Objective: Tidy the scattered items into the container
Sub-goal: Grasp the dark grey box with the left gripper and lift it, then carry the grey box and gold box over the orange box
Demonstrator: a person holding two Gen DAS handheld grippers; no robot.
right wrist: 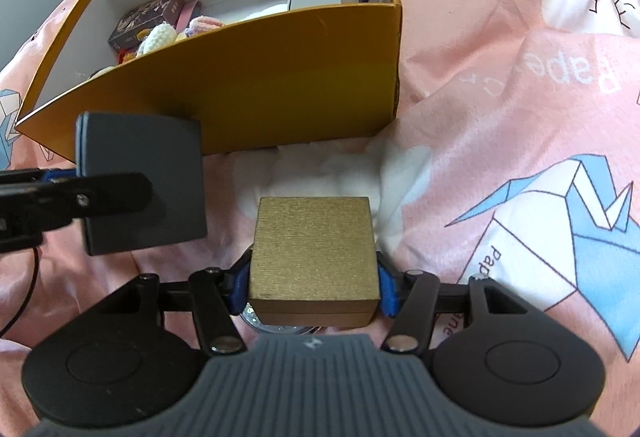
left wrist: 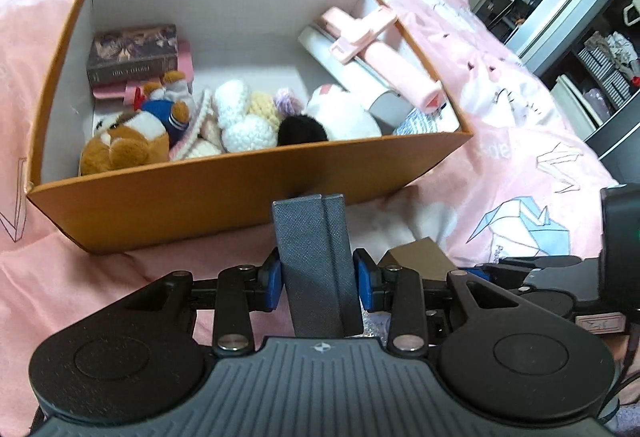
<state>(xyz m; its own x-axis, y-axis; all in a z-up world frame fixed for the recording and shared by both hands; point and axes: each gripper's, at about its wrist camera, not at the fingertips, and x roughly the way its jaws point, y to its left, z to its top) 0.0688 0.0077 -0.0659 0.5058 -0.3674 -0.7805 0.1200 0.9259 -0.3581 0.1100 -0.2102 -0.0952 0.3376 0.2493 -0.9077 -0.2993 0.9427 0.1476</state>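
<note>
Before the orange box [left wrist: 240,205], left tool [left wrist: 318,279] clamps grey case [left wrist: 316,261] upright; right tool [right wrist: 314,287] grips gold box [right wrist: 314,249].

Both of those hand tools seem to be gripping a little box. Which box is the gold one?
The gold box sits between the right gripper's fingers; the left gripper holds the flat grey box.

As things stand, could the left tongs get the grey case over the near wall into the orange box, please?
Probably yes: the left tongs grip the grey case in front of the orange box, whose top is open; nothing stands between.
</note>
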